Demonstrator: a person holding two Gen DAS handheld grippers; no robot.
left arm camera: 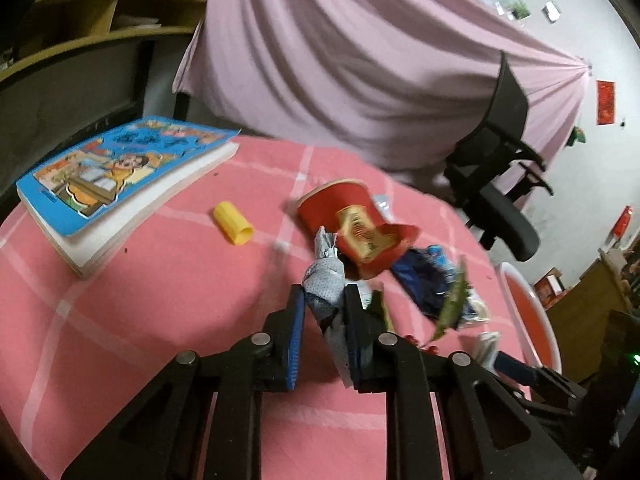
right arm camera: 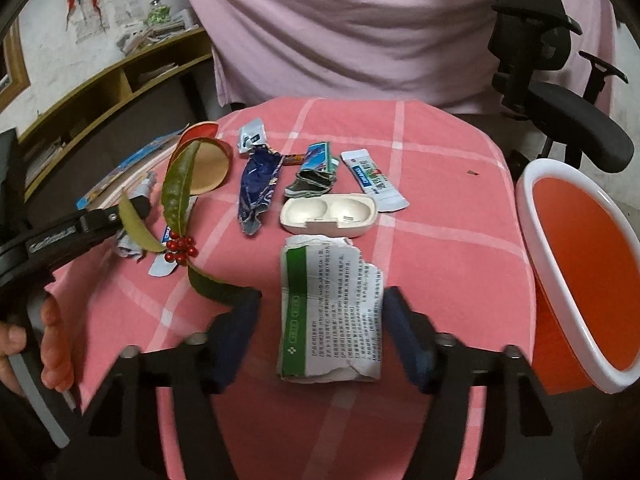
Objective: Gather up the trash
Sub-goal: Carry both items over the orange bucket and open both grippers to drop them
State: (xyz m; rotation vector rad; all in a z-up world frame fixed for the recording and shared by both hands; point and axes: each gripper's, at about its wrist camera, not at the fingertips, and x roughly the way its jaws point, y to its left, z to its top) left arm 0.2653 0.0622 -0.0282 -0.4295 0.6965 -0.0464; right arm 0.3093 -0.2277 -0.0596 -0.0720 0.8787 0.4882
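Note:
My left gripper (left arm camera: 324,316) is shut on a crumpled grey dotted wrapper (left arm camera: 324,280), just in front of a tipped red paper cup (left arm camera: 352,216) on the pink checked tablecloth (left arm camera: 160,280). In the right wrist view, my right gripper (right arm camera: 320,320) stands open astride a torn green-and-white printed paper (right arm camera: 328,312). The paper lies flat, and the right pad is almost at its edge. Further back lie a dark blue wrapper (right arm camera: 256,188), a white open case (right arm camera: 328,214), a white sachet (right arm camera: 376,180), small folded packets (right arm camera: 316,172) and a leafy sprig with red berries (right arm camera: 180,244).
An orange bin with a white rim (right arm camera: 524,208) stands at the table's right edge. A blue picture book (left arm camera: 120,184) and a yellow cap (left arm camera: 234,222) lie at the left. A black office chair (left arm camera: 500,184) and a pink draped cloth (left arm camera: 360,60) are behind the table.

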